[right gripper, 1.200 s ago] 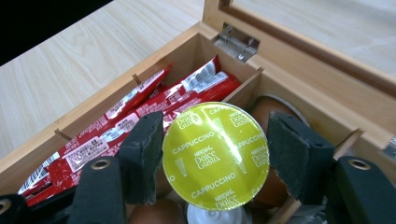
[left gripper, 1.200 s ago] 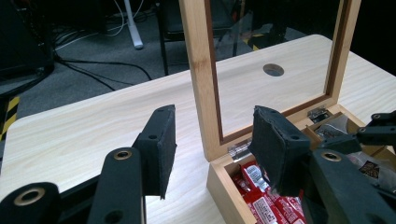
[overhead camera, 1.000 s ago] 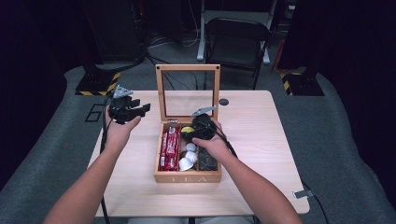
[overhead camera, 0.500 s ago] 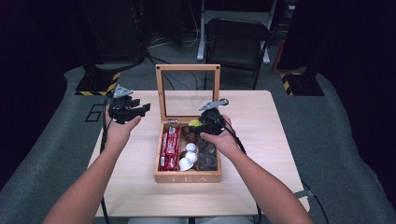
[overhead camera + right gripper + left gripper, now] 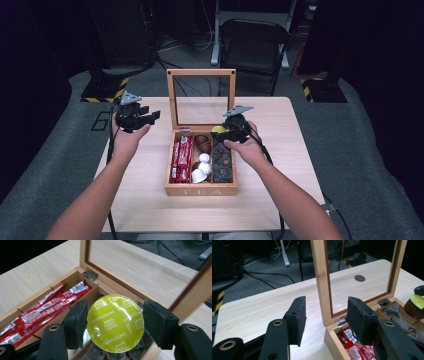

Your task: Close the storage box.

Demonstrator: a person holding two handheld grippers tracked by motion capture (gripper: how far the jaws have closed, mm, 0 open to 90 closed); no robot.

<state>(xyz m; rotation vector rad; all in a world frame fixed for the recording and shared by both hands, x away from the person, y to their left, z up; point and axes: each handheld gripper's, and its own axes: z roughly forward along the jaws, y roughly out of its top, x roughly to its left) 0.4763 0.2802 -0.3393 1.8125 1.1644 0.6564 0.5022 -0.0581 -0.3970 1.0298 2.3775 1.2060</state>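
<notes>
An open wooden tea box (image 5: 201, 189) stands mid-table, its glass lid (image 5: 200, 98) upright. Red sachets (image 5: 181, 157) fill its left compartment, brown and white capsules (image 5: 202, 161) the middle, dark packets (image 5: 223, 161) the right. My right gripper (image 5: 116, 322) is shut on a yellow-green Cappuccino capsule (image 5: 115, 323), held above the box's far right corner (image 5: 218, 130). Left of the box, my left gripper (image 5: 150, 116) hovers over the table. Its jaws are open (image 5: 327, 317) with nothing between them, pointing at the lid's frame (image 5: 322, 280). The held capsule (image 5: 415, 304) shows at that view's right edge.
The light wooden table (image 5: 280, 200) has a round cable hole (image 5: 359, 278) behind the box. A dark folding chair (image 5: 252, 47) and cables lie on the floor beyond the far edge. Bare tabletop lies on both sides of the box.
My right gripper has risen from the box's right side and drifted slightly back and right with the capsule. The left gripper has stayed in place.
</notes>
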